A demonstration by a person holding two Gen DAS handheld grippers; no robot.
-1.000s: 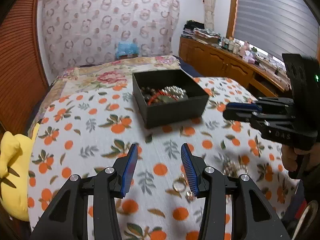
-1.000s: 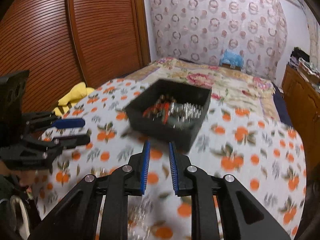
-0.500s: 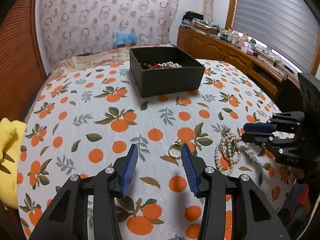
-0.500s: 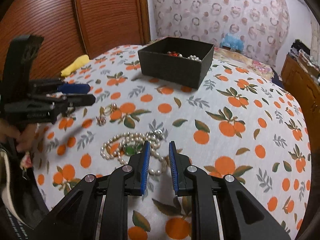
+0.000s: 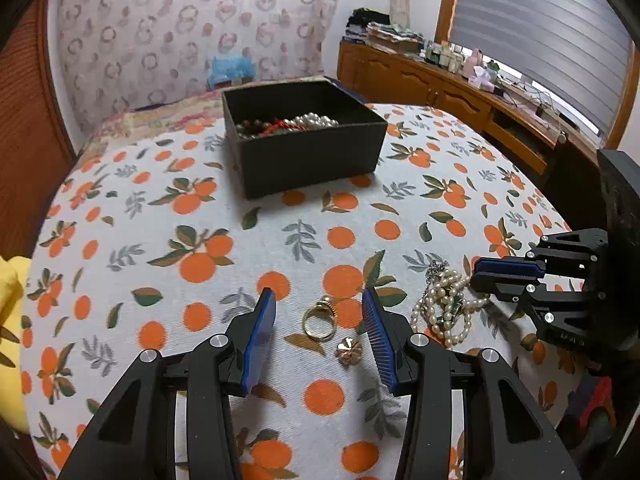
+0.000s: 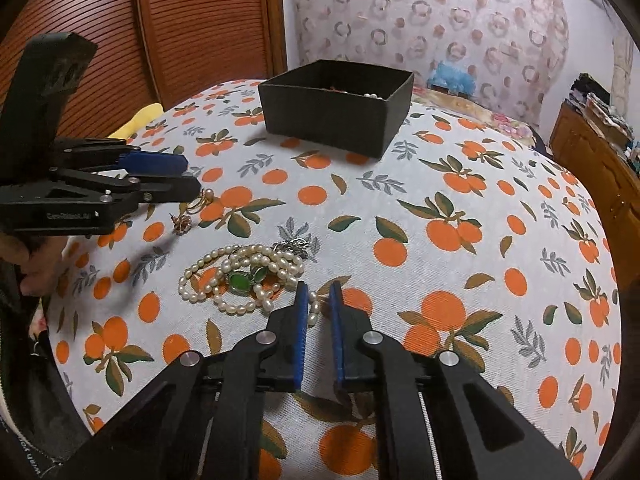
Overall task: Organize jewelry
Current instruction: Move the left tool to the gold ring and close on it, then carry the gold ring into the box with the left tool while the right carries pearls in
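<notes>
Part of the task can be judged as done: beads, a red cord and a pearl strand are already seen lying in the black box (image 5: 304,148), which stands at the far side of the orange-print cloth (image 5: 160,240). Three pieces are left outside it, near the front edge. A gold ring (image 5: 319,320) and a small rose-gold earring (image 5: 347,347) lie just beside each other on the cloth, and a tangle of pearls (image 6: 244,276) with green stones and a silver clasp is spread just to their right. The left gripper (image 5: 319,308) is held low over the ring with its jaws open to either side of it; the ring is not touched by the pads, and nothing is held. The right gripper (image 6: 319,302) is set at the near edge of the pearls, and its jaws have just been closing to a narrow gap. A loop of pearls is seen beside the left finger, and a few may lie in the gap, but whether a strand is actually pinched cannot be told. No piece is lifted yet. What remains, by this reading, is a grasp and a carry to the box for the ring, the earring and the pearls.
</notes>
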